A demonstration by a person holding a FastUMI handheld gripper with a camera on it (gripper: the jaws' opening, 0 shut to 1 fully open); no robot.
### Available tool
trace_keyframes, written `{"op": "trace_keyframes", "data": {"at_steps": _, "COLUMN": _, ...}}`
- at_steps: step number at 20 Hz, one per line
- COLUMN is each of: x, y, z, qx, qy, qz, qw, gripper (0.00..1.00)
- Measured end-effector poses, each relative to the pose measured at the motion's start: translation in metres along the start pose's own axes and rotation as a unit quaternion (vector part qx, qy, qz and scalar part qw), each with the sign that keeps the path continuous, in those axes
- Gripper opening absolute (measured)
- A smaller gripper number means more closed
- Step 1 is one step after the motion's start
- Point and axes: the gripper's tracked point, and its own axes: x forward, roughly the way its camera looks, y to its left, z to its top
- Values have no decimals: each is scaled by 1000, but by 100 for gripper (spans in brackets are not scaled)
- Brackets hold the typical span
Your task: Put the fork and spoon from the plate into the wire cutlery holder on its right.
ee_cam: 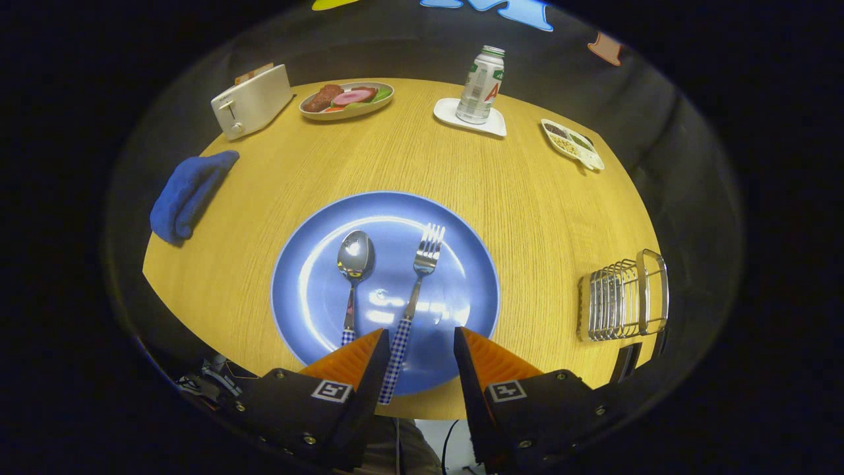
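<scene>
My gripper [420, 349] has its fingers spread wide above the near rim of the blue plate [461, 297]. The fork [414, 300], with its checkered handle, lies between them, the spoon [353, 277] just beside it. The wire cutlery holder [623, 297] stands apart on the right.

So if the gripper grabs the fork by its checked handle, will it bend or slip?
The fork looks like stiff metal, so it probably won't bend. Its shiny neck could be slippery; the checked handle likely grips better. It lies flat on the smooth blue plate, so it may slide when nudged. The gripper is open, the handle lying between its fingers near the left one.
</scene>
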Motion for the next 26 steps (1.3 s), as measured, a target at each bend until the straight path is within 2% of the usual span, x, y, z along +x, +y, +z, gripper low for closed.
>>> {"op": "trace_keyframes", "data": {"at_steps": 2, "x": 2, "y": 1, "z": -3, "qx": -12, "qy": 18, "qz": -4, "qw": 1000, "gripper": 60}}
{"op": "trace_keyframes", "data": {"at_steps": 4, "x": 11, "y": -2, "z": -19, "qx": -19, "qy": 55, "qz": -8, "qw": 998, "gripper": 22}}
{"op": "trace_keyframes", "data": {"at_steps": 5, "x": 13, "y": 3, "z": -24, "qx": -12, "qy": 68, "qz": 3, "qw": 998, "gripper": 17}}
{"op": "trace_keyframes", "data": {"at_steps": 8, "x": 36, "y": -4, "z": -36, "qx": -2, "qy": 85, "qz": 6, "qw": 996, "gripper": 17}}
{"op": "trace_keyframes", "data": {"at_steps": 9, "x": 22, "y": -5, "z": -30, "qx": -8, "qy": 93, "qz": 13, "qw": 996, "gripper": 4}}
{"op": "trace_keyframes", "data": {"at_steps": 12, "x": 11, "y": -8, "z": -23, "qx": -14, "qy": 100, "qz": 32, "qw": 994, "gripper": 4}}
{"op": "trace_keyframes", "data": {"at_steps": 15, "x": -9, "y": -21, "z": -16, "qx": -58, "qy": 98, "qz": 38, "qw": 993, "gripper": 4}}
{"op": "trace_keyframes", "data": {"at_steps": 18, "x": -33, "y": -30, "z": -24, "qx": -83, "qy": 128, "qz": 68, "qw": 986, "gripper": 4}}
{"op": "trace_keyframes", "data": {"at_steps": 22, "x": -69, "y": -76, "z": -33, "qx": -132, "qy": 142, "qz": 37, "qw": 980, "gripper": 4}}
{"op": "trace_keyframes", "data": {"at_steps": 26, "x": -107, "y": -121, "z": -49, "qx": -128, "qy": 169, "qz": 33, "qw": 977, "gripper": 4}}
